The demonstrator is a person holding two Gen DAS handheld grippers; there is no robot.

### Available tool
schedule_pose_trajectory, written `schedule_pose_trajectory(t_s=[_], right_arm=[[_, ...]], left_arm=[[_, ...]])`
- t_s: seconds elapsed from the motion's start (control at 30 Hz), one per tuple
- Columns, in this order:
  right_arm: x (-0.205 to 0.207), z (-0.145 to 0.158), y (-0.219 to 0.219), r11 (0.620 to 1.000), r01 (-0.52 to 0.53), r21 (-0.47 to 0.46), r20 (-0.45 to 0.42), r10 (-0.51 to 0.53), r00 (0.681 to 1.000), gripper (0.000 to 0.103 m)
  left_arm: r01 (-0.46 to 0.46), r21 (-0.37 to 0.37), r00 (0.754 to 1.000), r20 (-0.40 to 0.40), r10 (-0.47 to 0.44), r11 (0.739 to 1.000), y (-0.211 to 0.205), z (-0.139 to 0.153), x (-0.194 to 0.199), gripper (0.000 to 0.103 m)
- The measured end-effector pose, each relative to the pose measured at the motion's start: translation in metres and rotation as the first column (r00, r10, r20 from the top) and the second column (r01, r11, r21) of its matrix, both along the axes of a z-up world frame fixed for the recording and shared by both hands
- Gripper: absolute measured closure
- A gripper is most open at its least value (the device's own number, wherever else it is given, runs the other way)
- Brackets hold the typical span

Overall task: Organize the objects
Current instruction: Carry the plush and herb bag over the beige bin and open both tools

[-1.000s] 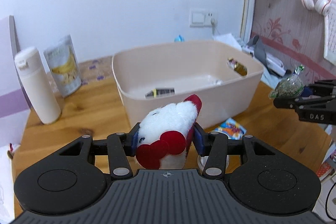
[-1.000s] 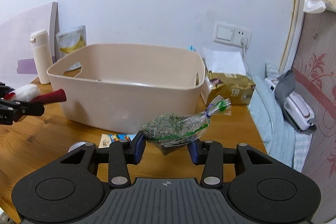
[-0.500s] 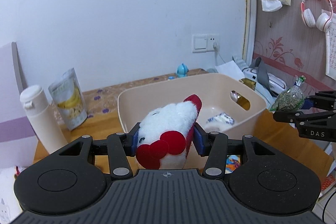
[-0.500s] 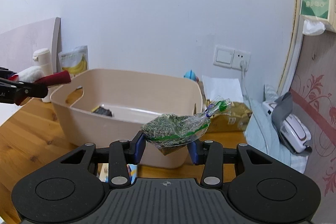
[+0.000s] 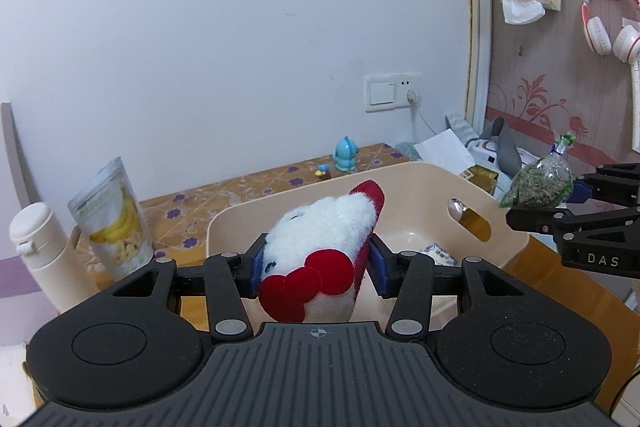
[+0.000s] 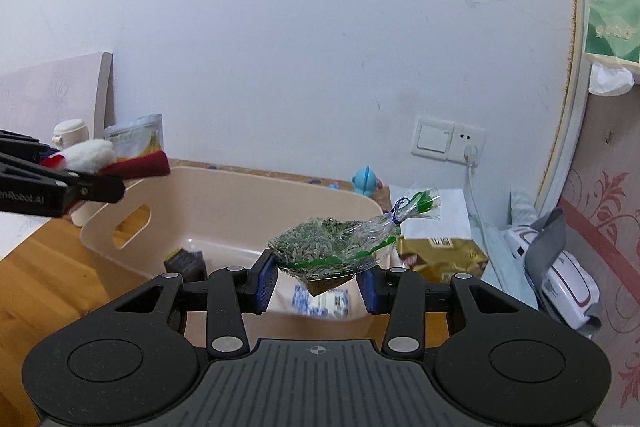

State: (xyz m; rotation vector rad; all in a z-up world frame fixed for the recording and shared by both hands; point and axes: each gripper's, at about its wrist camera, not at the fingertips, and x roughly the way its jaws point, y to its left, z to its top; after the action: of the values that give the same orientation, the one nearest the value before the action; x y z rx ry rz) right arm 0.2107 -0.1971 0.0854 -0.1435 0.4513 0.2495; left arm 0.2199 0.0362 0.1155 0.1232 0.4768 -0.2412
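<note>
My left gripper (image 5: pixel 316 267) is shut on a white plush toy with red bow and red ear (image 5: pixel 320 247), held above the near edge of the beige plastic bin (image 5: pixel 404 183). In the right wrist view that plush toy (image 6: pixel 92 155) hangs over the bin's left rim (image 6: pixel 224 175). My right gripper (image 6: pixel 320 281) is shut on a clear bag of green dried herbs (image 6: pixel 336 243), tied at its right end, above the bin's near right side. From the left wrist view the herb bag (image 5: pixel 536 183) shows at the right. A dark packet (image 6: pixel 186 261) and a blue-white packet (image 6: pixel 324 301) lie inside the bin.
A white bottle (image 5: pixel 36 251) and a banana-chip pouch (image 5: pixel 114 219) stand left of the bin on the wooden table (image 6: pixel 52 267). A blue figurine (image 5: pixel 346 153) sits behind the bin. A gold packet (image 6: pixel 440 253), a wall socket (image 6: pixel 448 143) and bedding lie to the right.
Both grippers rose and moved toward the bin with their loads; the views now look down into the bin from over its rim instead of at its side wall.
</note>
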Motion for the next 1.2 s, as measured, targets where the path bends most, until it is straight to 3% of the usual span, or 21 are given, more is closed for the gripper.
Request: schedule_pose_trajectory(t_s=[0.6, 1.2], right_arm=[[0.061, -0.020, 0.013, 0.999, -0.020, -0.037, -0.047, 0.018, 0.999, 0.063], [0.093, -0.046, 0.030, 0.986, -0.102, -0.134, -0.166, 0.079, 0.983, 0.063]], left_arm=[[-0.018, 0.000, 0.993, -0.119, 0.018, 1.000, -0.023, -0.030, 0.083, 0.053], [-0.036, 0.072, 0.958, -0.283, 0.055, 0.997, -0.031, -0.068, 0.108, 0.051]])
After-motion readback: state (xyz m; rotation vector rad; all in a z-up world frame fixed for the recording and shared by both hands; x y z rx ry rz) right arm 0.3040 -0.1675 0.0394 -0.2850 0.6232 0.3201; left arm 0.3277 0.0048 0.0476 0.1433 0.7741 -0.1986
